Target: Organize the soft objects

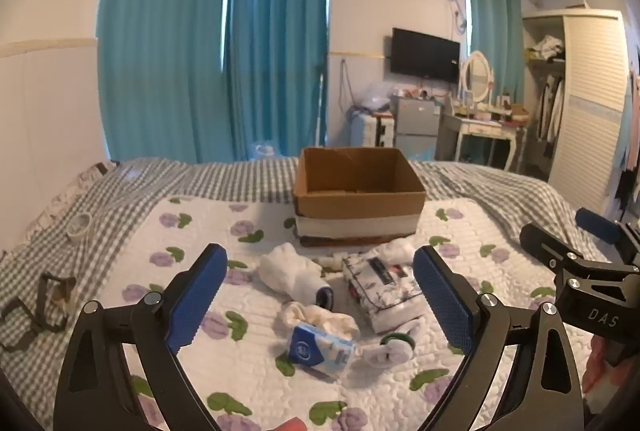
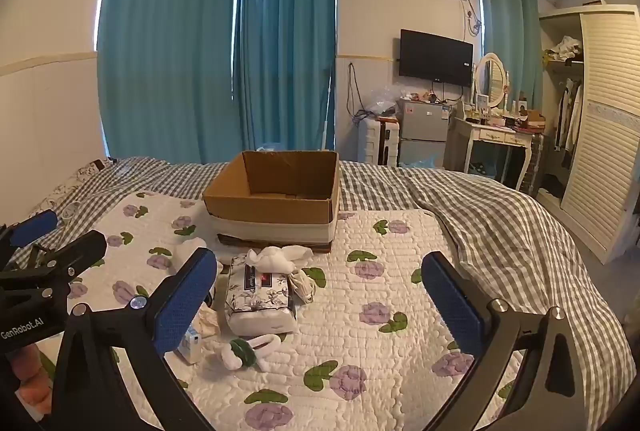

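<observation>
An open, empty cardboard box [image 1: 358,199] [image 2: 276,199] stands on the flowered quilt. In front of it lie a floral tissue pack [image 1: 380,287] [image 2: 258,295], a rolled white sock [image 1: 292,273], a small blue-and-white tissue packet [image 1: 320,349], a crumpled cream cloth [image 1: 320,317], a white sock with a green band [image 1: 394,347] [image 2: 244,349] and white cloth [image 2: 276,257] on the pack. My left gripper [image 1: 320,307] is open above the pile. My right gripper [image 2: 320,307] is open, to the right of the pile.
A roll of tape [image 1: 79,225] and a dark strap [image 1: 44,301] lie on the checked sheet at the left. The flowered quilt [image 2: 380,311] covers the bed's middle. A wardrobe [image 2: 600,111], dresser and fridge stand beyond the bed at the right.
</observation>
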`<state>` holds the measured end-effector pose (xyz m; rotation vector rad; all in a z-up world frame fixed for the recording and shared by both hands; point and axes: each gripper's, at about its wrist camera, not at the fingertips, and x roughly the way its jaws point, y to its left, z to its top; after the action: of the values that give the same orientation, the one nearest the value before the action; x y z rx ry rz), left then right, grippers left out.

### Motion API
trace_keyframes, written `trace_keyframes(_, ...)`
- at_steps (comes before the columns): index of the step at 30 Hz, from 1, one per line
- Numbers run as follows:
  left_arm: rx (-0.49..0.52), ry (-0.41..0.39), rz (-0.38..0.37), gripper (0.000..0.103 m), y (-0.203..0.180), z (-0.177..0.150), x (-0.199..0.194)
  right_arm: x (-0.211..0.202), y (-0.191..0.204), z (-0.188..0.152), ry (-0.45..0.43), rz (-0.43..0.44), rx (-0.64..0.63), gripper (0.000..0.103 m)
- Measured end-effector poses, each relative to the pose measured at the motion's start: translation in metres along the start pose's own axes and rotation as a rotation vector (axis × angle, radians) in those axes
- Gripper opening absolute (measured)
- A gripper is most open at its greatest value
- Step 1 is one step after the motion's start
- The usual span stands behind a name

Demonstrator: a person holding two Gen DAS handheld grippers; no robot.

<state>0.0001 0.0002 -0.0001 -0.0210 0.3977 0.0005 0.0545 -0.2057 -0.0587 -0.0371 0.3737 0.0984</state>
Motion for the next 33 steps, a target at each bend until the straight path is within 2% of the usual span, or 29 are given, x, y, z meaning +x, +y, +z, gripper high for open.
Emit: trace_keyframes(33,-0.023,0.017,0.003,0.096,0.008,0.0,0.003,0.003,0.001,-0.004,0.015,-0.002,-0.016,0.103)
